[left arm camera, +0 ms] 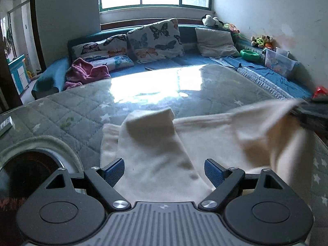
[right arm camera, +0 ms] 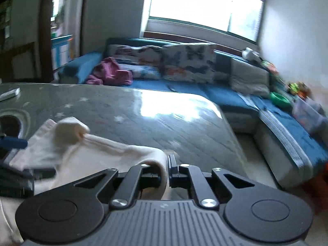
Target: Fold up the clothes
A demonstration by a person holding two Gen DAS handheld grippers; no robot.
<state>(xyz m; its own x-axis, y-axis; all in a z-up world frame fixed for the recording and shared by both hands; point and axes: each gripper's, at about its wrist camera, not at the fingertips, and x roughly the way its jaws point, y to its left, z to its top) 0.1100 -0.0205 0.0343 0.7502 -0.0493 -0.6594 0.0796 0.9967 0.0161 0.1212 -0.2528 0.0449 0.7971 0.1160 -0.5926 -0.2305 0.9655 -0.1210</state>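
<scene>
My right claw [right arm camera: 166,171]: clamped tight on a raised edge of the cream garment [left arm camera: 155,155], lifting that side off the table.
My left claw [left arm camera: 164,172]: spread wide, pads either side of the cloth, not pressing.
Garment: spread on the quilted grey table cover [left arm camera: 82,110], one sleeve folded over.

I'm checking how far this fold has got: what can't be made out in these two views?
- Near hem of the cream knit garment: left wrist view, hidden behind the left gripper.
- Its pinched edge: right wrist view, covered by the right gripper.
- Objects in the clear plastic box on the blue sofa: too small.
- Stuffed toys: right wrist view, motion-blurred.
</scene>
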